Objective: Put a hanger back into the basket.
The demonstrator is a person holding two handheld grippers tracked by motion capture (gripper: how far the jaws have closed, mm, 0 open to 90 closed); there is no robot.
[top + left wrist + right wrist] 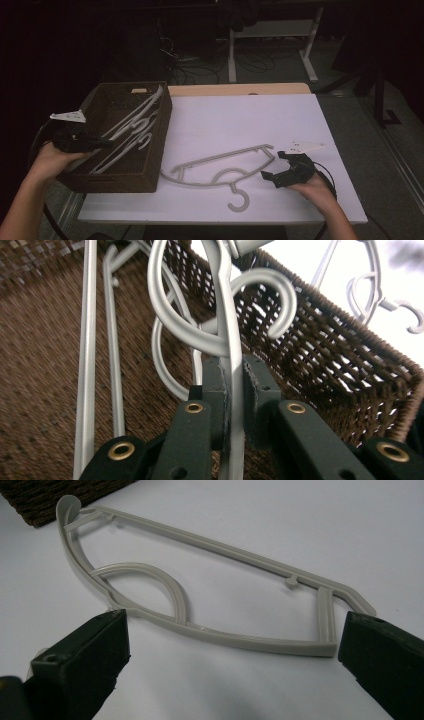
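Left gripper [231,375] clamps a basket hanger [227,315]; right gripper [232,645] gapes, seemingly untouching (table hanger [200,580])

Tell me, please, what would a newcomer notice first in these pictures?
A grey hanger lies flat on the white table, just in front of the open right gripper. At the table's left edge a brown basket holds more hangers, and the left gripper is shut on one hanger in the basket.
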